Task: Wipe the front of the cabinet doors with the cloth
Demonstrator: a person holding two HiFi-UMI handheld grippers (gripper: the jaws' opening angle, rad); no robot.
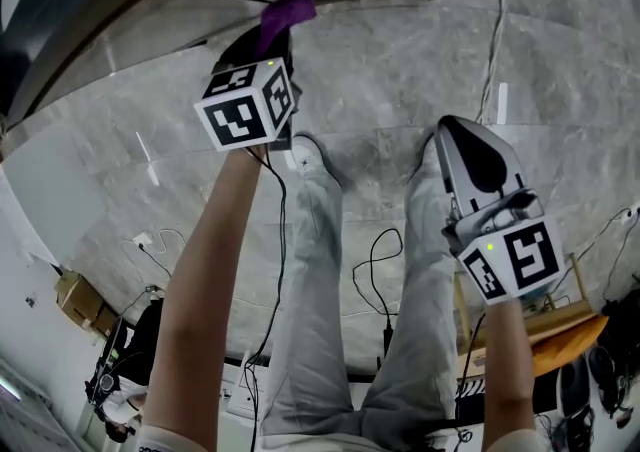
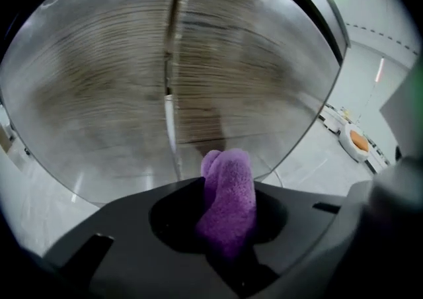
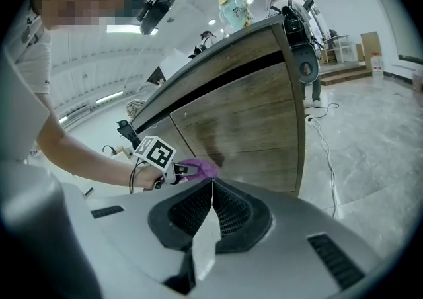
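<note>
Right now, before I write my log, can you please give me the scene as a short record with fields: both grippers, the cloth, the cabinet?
left gripper: fingers shut on the purple cloth
purple cloth: bunched, tip close to the cabinet doors, just right of the seam; contact not certain
right gripper: fingers together, nothing between them, held away from the cabinet doors
cabinet doors: wood-grain fronts, closed
floor: grey marble-look tiles
</note>
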